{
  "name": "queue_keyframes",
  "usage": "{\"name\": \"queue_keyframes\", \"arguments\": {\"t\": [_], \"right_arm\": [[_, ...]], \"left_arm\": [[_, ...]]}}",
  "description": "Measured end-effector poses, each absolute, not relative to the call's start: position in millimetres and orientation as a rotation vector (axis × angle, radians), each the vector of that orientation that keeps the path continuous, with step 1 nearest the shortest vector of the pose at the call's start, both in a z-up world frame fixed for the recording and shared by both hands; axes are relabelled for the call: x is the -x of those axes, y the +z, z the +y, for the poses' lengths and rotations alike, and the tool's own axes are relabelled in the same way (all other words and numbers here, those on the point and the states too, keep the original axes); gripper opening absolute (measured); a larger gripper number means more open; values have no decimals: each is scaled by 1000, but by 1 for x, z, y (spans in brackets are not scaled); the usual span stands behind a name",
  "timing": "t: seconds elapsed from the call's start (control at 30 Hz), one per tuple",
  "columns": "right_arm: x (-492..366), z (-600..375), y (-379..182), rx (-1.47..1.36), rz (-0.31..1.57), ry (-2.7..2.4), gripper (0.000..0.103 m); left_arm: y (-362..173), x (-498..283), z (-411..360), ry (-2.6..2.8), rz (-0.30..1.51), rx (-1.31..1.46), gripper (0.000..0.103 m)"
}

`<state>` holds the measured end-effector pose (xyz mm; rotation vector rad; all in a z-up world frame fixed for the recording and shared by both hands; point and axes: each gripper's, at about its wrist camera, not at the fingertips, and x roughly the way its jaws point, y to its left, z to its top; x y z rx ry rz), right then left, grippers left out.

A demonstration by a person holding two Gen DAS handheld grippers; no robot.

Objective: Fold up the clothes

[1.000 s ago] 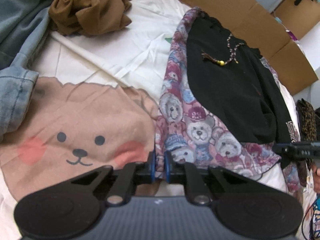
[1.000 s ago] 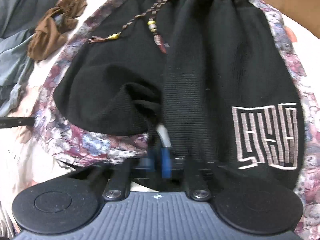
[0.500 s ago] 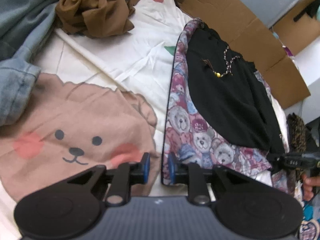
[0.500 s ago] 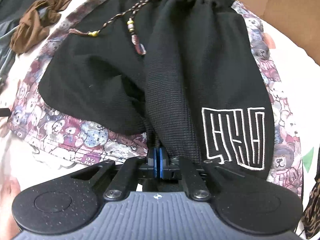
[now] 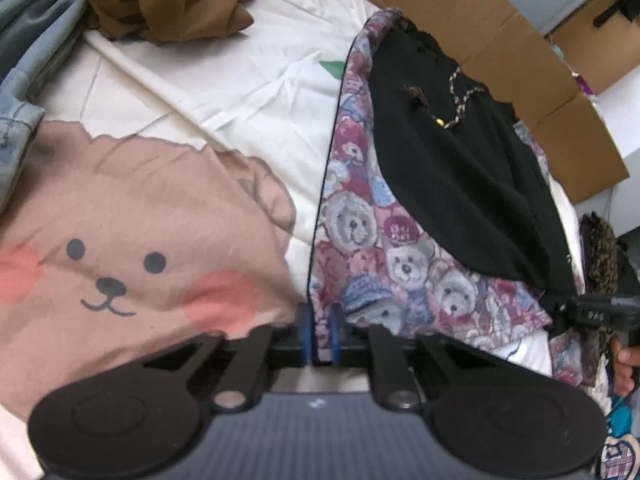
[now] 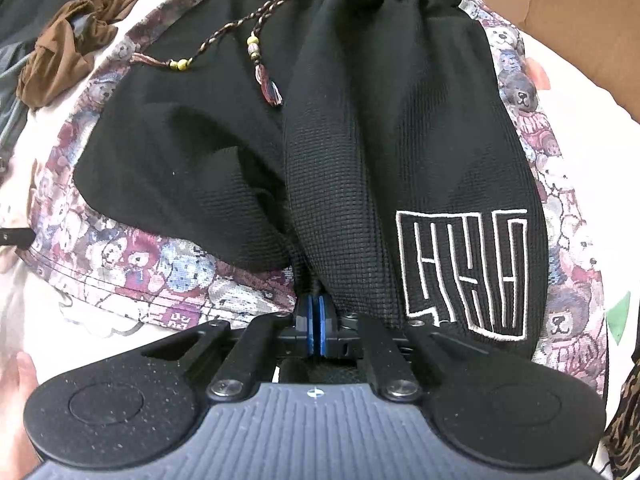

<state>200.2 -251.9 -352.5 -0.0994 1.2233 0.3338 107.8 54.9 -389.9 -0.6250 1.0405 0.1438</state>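
Since the earlier frames, the left gripper point(image 5: 320, 330) has been opened and brought back together, its jaws having just been closing; they are now being pinched narrow on the corner of the bear cloth point(image 5: 360, 248), whose edge is lying between the blue pads. The right gripper point(image 6: 316, 320) has been kept tight throughout.

In the left wrist view, the work is being done on a bedsheet point(image 5: 224, 92), white with a large tan bear face printed on it. The bear cloth is being spread flat on the sheet at centre right, and the shorts point(image 5: 452, 176) are lying on top of it. A crumpled brown garment point(image 5: 168, 0) is sitting at the far edge of the sheet, denim point(image 5: 16, 128) is bunched at the left, and cardboard point(image 5: 520, 52) is standing along the far right side. The right gripper point(image 5: 600, 310) is being seen at the right edge, held in a hand point(image 5: 624, 364).

In the right wrist view, the shorts point(image 6: 360, 140) are being shown close up: the gathered waistband farthest away, a beaded drawstring point(image 6: 256, 46) trailing across the front, and a white outlined logo point(image 6: 464, 272) on one leg, none of which is being shown clearly from the left. The right gripper is being held fully closed on the black fabric at the crotch hem. The bear cloth point(image 6: 140, 264) is showing around the shorts on both sides.
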Motion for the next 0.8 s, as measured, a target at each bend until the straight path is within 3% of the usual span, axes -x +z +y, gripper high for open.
{"name": "queue_keyframes", "arguments": {"t": [0.53, 0.8], "right_arm": [[-176, -253, -310, -129, 1249, 446, 0], [-159, -252, -323, -241, 1288, 466, 0]], "left_arm": [[-278, -132, 97, 94, 1066, 369, 3], [-280, -133, 115, 104, 1111, 323, 3]]}}
